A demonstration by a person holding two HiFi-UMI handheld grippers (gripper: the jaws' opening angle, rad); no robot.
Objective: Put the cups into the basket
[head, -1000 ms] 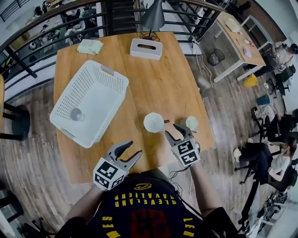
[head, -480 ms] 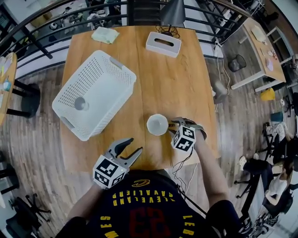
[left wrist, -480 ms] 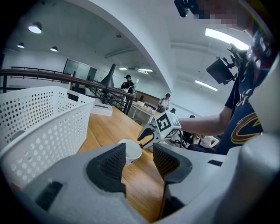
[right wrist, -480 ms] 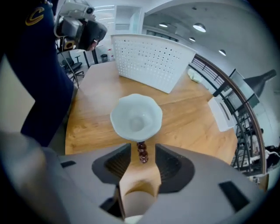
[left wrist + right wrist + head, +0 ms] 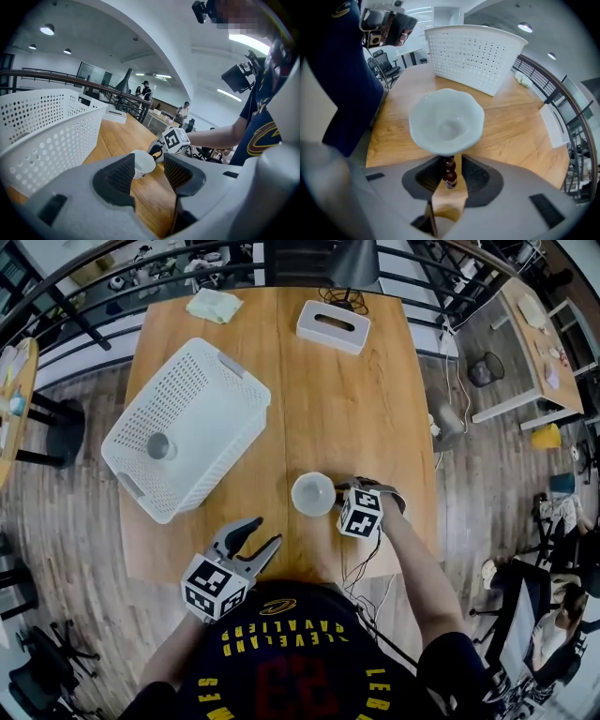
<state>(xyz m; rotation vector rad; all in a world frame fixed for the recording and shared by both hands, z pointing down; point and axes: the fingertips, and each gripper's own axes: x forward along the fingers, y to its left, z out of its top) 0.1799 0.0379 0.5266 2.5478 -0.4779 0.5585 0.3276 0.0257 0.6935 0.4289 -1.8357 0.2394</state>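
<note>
Now the right gripper's (image 5: 451, 164) jaws, just closing, straddle the beaded handle (image 5: 449, 172) of the white cup (image 5: 313, 494) on the table (image 5: 356, 409), not yet tight. Next: pinch, then lift toward the basket (image 5: 234, 365) at ten o'clock. Meanwhile the left gripper (image 5: 269, 530) gapes empty.

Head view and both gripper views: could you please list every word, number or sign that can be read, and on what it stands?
"CLEVELAND CAVALIERS": yellow letters on the person's dark shirt, upside down in the head view.
"23": dark red, faint, on the same shirt.
Yellow letters at the shirt's sides: cut off, unreadable.
The marker cubes: black-and-white patterns only, no words.
</note>
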